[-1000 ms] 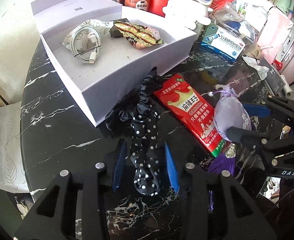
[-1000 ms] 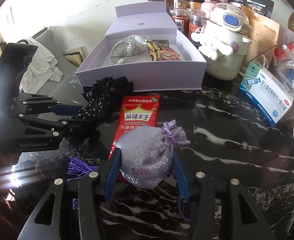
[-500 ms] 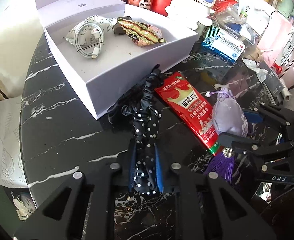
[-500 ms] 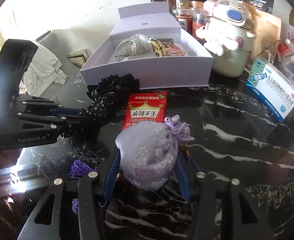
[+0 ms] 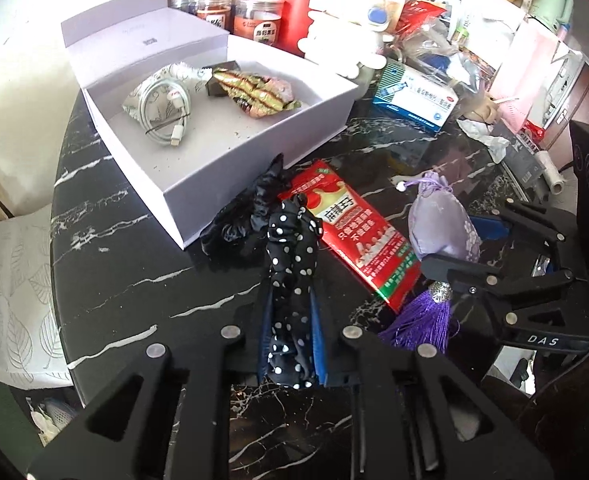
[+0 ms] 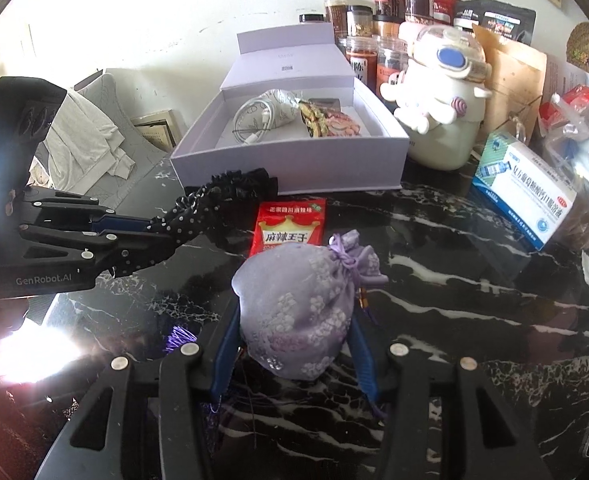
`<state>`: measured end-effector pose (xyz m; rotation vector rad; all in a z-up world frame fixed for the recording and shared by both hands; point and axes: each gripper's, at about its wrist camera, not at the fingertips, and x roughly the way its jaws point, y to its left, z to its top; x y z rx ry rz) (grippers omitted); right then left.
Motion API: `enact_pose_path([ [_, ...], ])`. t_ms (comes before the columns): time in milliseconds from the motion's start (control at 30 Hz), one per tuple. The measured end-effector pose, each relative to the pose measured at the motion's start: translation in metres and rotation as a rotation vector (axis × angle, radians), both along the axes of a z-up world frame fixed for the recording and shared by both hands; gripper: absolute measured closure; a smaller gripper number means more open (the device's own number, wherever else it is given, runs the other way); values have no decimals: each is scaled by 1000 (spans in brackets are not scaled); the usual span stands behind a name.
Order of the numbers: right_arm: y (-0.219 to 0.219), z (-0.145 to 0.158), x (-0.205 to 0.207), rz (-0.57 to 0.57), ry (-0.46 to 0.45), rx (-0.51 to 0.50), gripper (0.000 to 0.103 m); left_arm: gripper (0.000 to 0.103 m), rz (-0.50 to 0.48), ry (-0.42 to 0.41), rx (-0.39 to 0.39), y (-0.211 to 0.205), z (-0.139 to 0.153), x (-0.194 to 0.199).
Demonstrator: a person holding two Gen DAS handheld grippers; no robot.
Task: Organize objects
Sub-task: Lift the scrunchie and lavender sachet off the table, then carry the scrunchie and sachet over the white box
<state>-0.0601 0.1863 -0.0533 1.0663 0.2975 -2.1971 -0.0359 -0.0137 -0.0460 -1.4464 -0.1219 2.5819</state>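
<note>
Black marble with white veins makes up the counter (image 5: 106, 216) under both of my hands. Nearest me, my left gripper (image 5: 292, 336) is clamped tight on a black polka-dot scrunchie (image 5: 292, 272), whose far end trails toward a ruffled black piece lying against the box. My right gripper (image 6: 294, 344) has just been closing and its blue pads press the sides of a lilac drawstring sachet (image 6: 298, 308); a purple tassel (image 5: 426, 320) hangs below it. Between the two lies a red snack packet (image 5: 350, 236), flat on the counter. Farther off sits the open white box (image 5: 254, 148), holding a coiled white charging cable (image 5: 162, 110) and a striped wrapper (image 5: 258, 94). Jars crowd behind it.
</note>
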Motion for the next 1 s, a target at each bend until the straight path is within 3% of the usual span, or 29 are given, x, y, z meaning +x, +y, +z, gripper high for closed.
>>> enact_pose_path([
  [367, -1, 25, 6, 16, 62, -14, 53, 87, -44, 61, -52, 9, 35, 11],
  [1000, -17, 65, -2, 90, 150, -12, 53, 87, -22, 123, -116, -1, 78, -1],
])
